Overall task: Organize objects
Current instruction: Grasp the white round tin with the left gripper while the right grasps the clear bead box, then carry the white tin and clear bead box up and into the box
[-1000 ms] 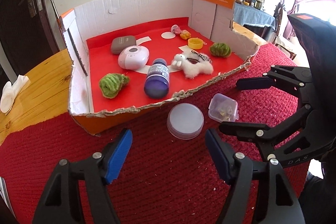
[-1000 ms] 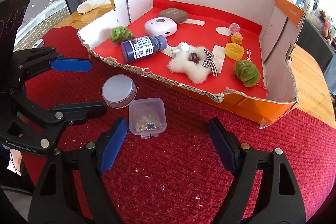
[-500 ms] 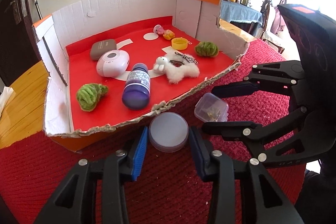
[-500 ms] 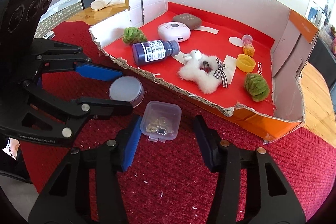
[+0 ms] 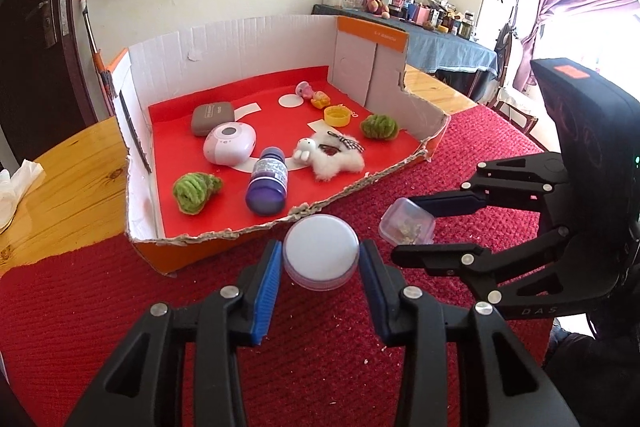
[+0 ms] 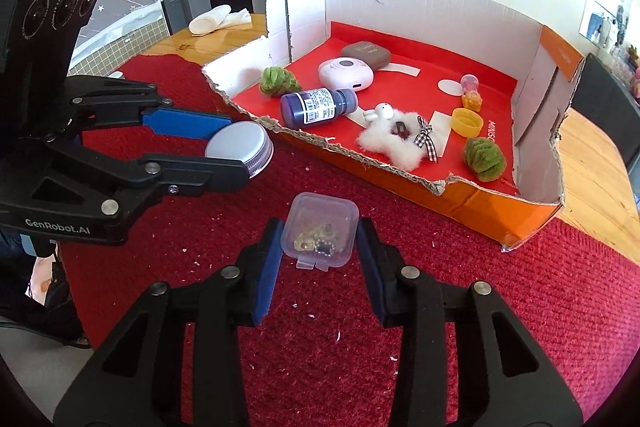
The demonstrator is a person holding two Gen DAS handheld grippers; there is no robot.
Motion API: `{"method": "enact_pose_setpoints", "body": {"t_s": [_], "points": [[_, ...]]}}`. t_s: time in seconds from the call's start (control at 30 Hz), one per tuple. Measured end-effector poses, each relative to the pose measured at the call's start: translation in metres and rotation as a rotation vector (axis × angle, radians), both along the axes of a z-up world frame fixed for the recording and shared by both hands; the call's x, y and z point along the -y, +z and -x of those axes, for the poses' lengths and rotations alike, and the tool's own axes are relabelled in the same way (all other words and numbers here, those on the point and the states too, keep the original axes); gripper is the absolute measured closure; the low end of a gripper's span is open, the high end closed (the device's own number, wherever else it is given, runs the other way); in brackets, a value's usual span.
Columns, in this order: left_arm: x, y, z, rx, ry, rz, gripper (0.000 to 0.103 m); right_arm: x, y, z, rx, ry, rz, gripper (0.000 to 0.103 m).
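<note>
left gripper [image 5: 319, 267] jaws clenched on round tin [image 5: 320, 254], right gripper [image 6: 319, 247] jaws closing, squeezing clear little box [image 6: 319, 238], red mat [image 6: 520, 307]

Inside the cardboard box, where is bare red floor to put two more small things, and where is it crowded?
Free: the left front corner between green pompom and torn front edge; the back strip behind the grey case. Crowded: around blue bottle and white plush.

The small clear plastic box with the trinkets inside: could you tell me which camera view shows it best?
The right wrist view: the clear box sits centred between the right gripper pads, contents visible. The left wrist view shows it off to the side, partly hidden by a gripper finger.
</note>
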State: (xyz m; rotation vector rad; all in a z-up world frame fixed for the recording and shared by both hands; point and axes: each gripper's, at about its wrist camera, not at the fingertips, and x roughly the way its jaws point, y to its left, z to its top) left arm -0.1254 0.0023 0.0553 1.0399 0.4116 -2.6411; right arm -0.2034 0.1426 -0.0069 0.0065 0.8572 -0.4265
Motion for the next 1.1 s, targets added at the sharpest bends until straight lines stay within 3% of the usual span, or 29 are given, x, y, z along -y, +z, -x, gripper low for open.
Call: {"method": "enact_pose_setpoints", "body": {"t_s": [0.3, 0.53, 0.77, 1.1], "points": [[0.011, 0.033, 0.002, -0.041, 0.024, -0.018, 0.062, -0.013, 0.019, 0.007, 0.043, 0.028, -0.011, 0.067], [0.064, 0.051, 0.064, -0.006, 0.022, -0.083, 0.062, 0.008, 0.055, -0.007, 0.064, -0.016, -0.003, 0.067], [0.109, 0.032, 0.128, 0.085, 0.038, -0.126, 0.062, 0.056, 0.07, -0.043, -0.004, -0.073, -0.008, 0.067], [0.143, -0.004, 0.165, 0.169, 0.055, -0.193, 0.062, 0.116, 0.048, -0.09, -0.117, -0.099, -0.089, 0.067]]}}
